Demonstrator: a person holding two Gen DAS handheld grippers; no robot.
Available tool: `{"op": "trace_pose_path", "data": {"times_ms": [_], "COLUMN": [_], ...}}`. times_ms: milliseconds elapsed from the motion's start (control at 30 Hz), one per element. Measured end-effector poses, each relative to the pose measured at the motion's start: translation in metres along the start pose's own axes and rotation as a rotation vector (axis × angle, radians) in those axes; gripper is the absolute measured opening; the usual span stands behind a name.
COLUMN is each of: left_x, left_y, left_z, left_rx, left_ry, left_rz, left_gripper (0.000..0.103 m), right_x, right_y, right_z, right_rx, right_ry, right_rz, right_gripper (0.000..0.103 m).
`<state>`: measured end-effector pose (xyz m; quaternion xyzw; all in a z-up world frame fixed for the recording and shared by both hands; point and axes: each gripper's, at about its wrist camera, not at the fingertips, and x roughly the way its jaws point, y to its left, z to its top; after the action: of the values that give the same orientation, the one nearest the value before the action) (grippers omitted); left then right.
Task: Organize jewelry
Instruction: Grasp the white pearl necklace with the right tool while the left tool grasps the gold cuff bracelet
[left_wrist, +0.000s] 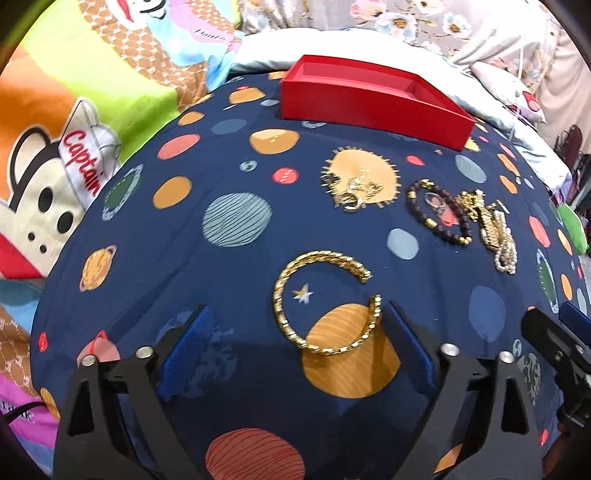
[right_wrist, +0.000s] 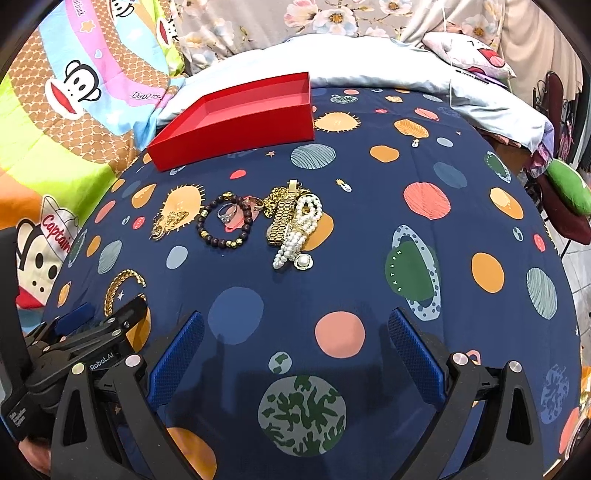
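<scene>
1. We hover our left gripper (left_wrist: 295, 325), fingers wide and empty, over the gold twisted bangle (left_wrist: 325, 301) on the planet-print bedspread (left_wrist: 221, 177).
2. It looks stiff, light and slick; we'd pinch across its rim.
3. Our right gripper (right_wrist: 295, 332) is open too; the red box (right_wrist: 236, 122) lies beyond.

Navy planet-print bedspread (right_wrist: 369, 229), red open box (right_wrist: 236, 122), gold bangle (left_wrist: 325, 299), beaded bracelet (right_wrist: 225, 223), pearl strand (right_wrist: 299, 236)

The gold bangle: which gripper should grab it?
Left, probably. The gold bangle lies right between the open left gripper fingers; the open right gripper faces bare cloth.
</scene>
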<state>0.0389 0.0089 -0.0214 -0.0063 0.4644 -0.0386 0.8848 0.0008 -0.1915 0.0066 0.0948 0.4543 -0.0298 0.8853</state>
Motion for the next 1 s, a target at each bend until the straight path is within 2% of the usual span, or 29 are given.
{"op": "trace_pose_path", "data": {"times_ms": [200,433,500,667,833,900,967,1000], "left_x": [-0.002,-0.003,-0.006,-0.010,-0.009,-0.008,-0.006,-0.006], "left_y": [-0.009,-0.011,-0.011,-0.010,-0.008,-0.007,-0.006,-0.006], "left_z": [0.005,0.009,0.011,0.017,0.020,0.020,0.021,0.021], "left_rx": [0.037,0.026,0.026,0.022,0.017,0.013,0.009,0.008], "left_ry": [-0.018,-0.011,-0.018,-0.027,-0.029,-0.026,-0.023,-0.021], "left_rz": [-0.039,-0.069,-0.066,-0.062,-0.059,-0.060,-0.062,-0.062], "left_gripper": [0.055,0.054,0.054,0.054,0.054,0.054,0.055,0.055], "right_x": [0.003,0.005,0.007,0.019,0.034,0.039,0.044,0.045], "right_y": [-0.002,-0.007,-0.010,-0.013,-0.012,-0.012,-0.012,-0.013], "right_z": [0.003,0.013,0.020,0.038,0.047,0.047,0.046,0.045], "right_rx": [0.004,0.018,0.034,0.059,0.067,0.068,0.068,0.072], "right_ry": [0.002,-0.005,-0.007,0.014,0.046,0.062,0.085,0.093], "right_rz": [-0.002,0.002,0.019,0.062,0.079,0.089,0.093,0.099], "right_gripper": [0.098,0.098,0.095,0.067,0.046,0.035,0.018,0.017]}}
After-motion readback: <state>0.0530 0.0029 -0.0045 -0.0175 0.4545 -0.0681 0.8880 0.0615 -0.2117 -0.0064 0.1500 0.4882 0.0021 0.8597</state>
